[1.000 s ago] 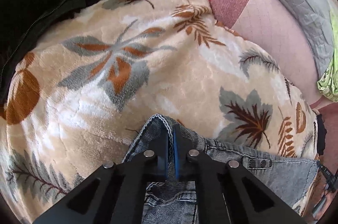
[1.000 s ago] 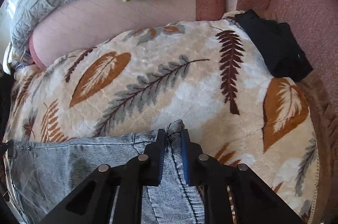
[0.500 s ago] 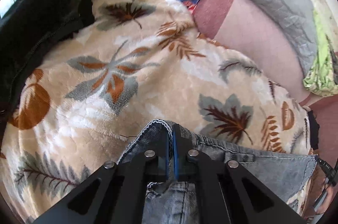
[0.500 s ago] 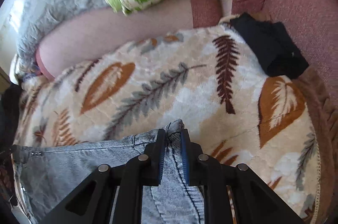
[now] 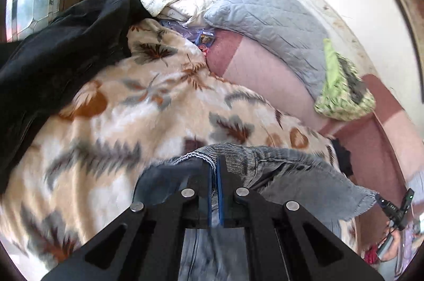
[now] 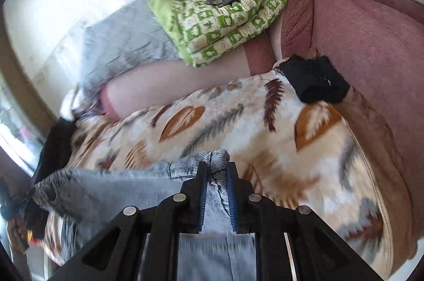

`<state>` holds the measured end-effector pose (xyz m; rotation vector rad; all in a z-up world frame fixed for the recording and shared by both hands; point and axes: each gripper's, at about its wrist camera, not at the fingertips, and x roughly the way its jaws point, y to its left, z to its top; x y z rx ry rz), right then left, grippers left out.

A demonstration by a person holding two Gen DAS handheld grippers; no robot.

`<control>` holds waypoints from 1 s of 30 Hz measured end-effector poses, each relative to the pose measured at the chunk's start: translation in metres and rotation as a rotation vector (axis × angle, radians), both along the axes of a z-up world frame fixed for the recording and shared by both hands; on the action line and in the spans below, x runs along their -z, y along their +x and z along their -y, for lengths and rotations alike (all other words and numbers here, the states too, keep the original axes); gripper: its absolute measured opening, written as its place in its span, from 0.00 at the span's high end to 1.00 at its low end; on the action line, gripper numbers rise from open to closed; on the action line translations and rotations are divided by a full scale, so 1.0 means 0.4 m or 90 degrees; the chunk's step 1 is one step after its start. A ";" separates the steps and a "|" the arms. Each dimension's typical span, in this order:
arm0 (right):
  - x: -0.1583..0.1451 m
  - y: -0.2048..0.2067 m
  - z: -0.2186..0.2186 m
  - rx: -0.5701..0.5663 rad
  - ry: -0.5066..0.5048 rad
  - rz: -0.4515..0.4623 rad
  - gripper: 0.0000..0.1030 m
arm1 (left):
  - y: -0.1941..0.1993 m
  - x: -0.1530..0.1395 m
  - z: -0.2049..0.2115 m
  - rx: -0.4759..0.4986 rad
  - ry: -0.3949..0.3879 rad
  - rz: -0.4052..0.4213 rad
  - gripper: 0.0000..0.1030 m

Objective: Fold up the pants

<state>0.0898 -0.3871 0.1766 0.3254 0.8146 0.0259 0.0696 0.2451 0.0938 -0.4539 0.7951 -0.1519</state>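
Note:
Light grey-blue denim pants (image 5: 296,180) hang between my two grippers above a cream blanket with a leaf print (image 5: 127,106). My left gripper (image 5: 214,164) is shut on one corner of the pants' top edge, the cloth pinched between its blue pads. The other corner sits in my right gripper (image 6: 216,169), shut on a thicker bunch of the pants (image 6: 114,185). The cloth sags in a band from one gripper to the other and drops out of sight below both. The blanket (image 6: 251,127) lies under it.
A pink sofa backrest (image 6: 169,79) runs behind the blanket. A grey quilted pillow (image 5: 267,16) and a folded green-and-white quilt (image 6: 225,18) lie on it. Dark clothing (image 5: 58,53) is heaped at the left; a black garment (image 6: 315,79) rests at the blanket's right corner.
Both grippers have risen and tilted up with the pants held, lifting the top edge off the blanket. The wall and pillows behind the sofa have come into view.

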 end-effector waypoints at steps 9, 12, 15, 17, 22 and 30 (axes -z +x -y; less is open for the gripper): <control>0.276 -0.319 0.106 0.010 0.107 -0.176 0.47 | -0.217 0.213 -0.121 0.003 0.039 -0.157 0.94; 0.243 -0.308 0.166 0.085 0.161 -0.141 0.40 | -0.211 0.152 -0.126 -0.025 0.061 -0.119 0.93; 0.230 -0.245 0.147 0.074 0.173 -0.149 0.40 | -0.189 0.073 -0.058 0.001 0.073 -0.064 0.92; 0.228 -0.192 0.116 0.046 0.170 -0.153 0.40 | -0.176 0.044 0.010 0.041 0.084 -0.039 0.86; 0.288 -0.045 0.057 0.036 0.140 -0.213 0.40 | -0.134 0.103 0.188 0.147 0.109 -0.057 0.68; 0.330 0.036 0.015 0.030 0.000 -0.281 0.84 | -0.077 0.313 0.252 0.164 0.146 -0.162 0.68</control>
